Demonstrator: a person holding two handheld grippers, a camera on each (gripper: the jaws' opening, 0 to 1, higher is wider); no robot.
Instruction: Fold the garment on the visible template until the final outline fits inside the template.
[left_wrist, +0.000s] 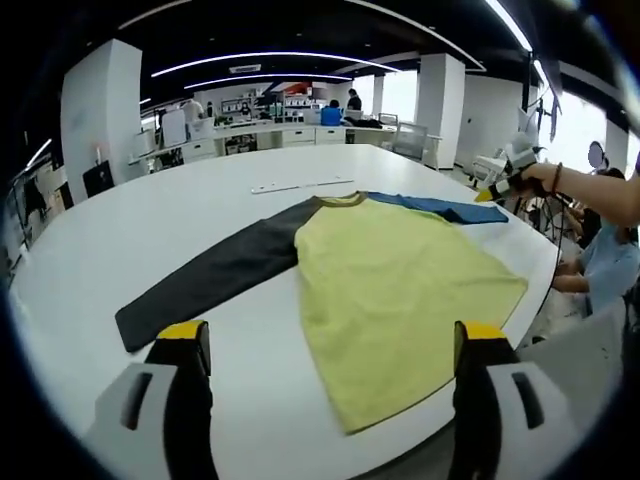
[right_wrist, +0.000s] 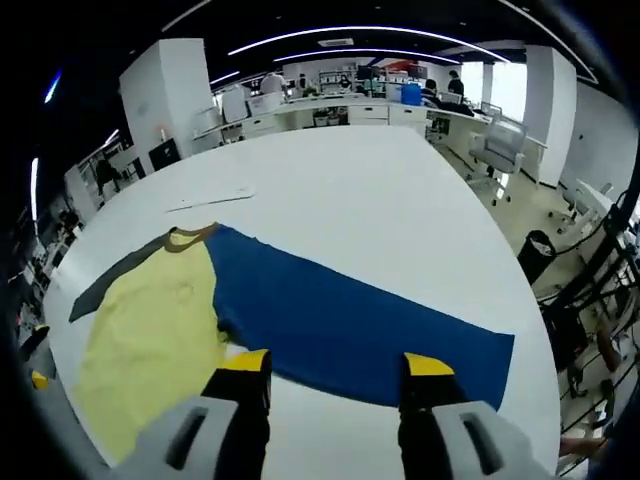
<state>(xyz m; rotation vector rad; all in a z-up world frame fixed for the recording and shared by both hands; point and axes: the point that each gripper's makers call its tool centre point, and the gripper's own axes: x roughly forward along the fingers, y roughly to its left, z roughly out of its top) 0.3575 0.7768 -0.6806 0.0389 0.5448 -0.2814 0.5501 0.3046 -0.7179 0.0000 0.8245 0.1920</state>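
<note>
Shirt (left_wrist: 400, 280) lies flat on the tabletop (left_wrist: 150, 230) just ahead of both claws, left (left_wrist: 335, 350) and right (right_wrist: 335, 375), each wide open, holding nothing.

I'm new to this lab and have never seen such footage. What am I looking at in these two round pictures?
A person holds a two-jaw gripper in each hand; a fisheye camera rides on each, looking along its jaws. The left gripper and right gripper are both open, holding nothing. On the white table lies a shirt, spread flat: yellow body, one dark grey sleeve, one blue sleeve. The right gripper hovers over the blue sleeve. A pale strip lies beyond the collar.
</note>
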